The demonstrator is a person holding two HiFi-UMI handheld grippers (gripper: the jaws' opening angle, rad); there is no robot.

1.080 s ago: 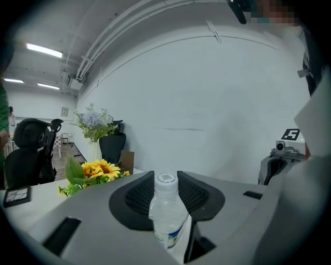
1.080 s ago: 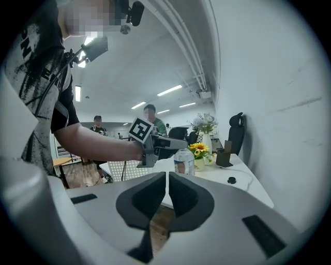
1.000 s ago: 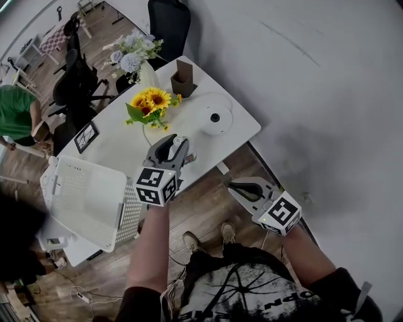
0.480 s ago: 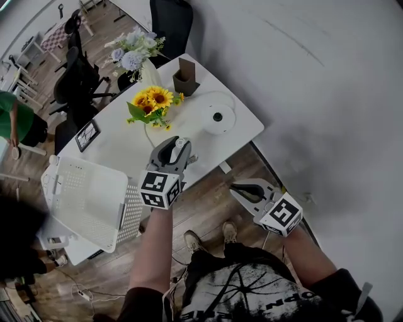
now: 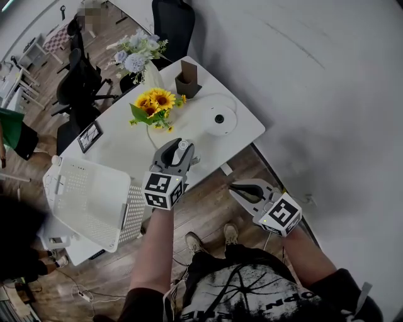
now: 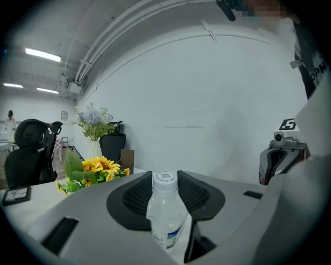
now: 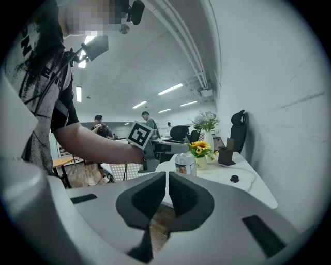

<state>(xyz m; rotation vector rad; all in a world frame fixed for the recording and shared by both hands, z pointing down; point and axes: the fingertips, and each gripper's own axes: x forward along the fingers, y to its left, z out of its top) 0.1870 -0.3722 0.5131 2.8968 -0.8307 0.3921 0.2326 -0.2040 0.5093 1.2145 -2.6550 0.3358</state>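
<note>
My left gripper (image 6: 165, 192) is shut on a clear water bottle (image 6: 166, 212) with a white cap, held upright between the black pads. In the head view the left gripper (image 5: 177, 155) and the bottle (image 5: 183, 146) hover over the near edge of the white table (image 5: 123, 154). My right gripper (image 7: 167, 192) is shut with nothing between its pads. It hangs over the wooden floor to the right of the table, at the wall side (image 5: 244, 188). The right gripper view shows the bottle (image 7: 184, 163) ahead of it, held at the left gripper.
On the table stand sunflowers (image 5: 155, 104), a white vase of pale flowers (image 5: 140, 58), a brown holder (image 5: 187, 79), a round white pad (image 5: 218, 119) and a small framed picture (image 5: 89, 136). A white perforated basket (image 5: 85, 201) sits at the left. Black chairs (image 5: 171, 19) stand behind.
The left gripper with the bottle has drifted slightly right and nearer in the head view. The person in green at the left has moved mostly out of view. The right gripper has barely moved.
</note>
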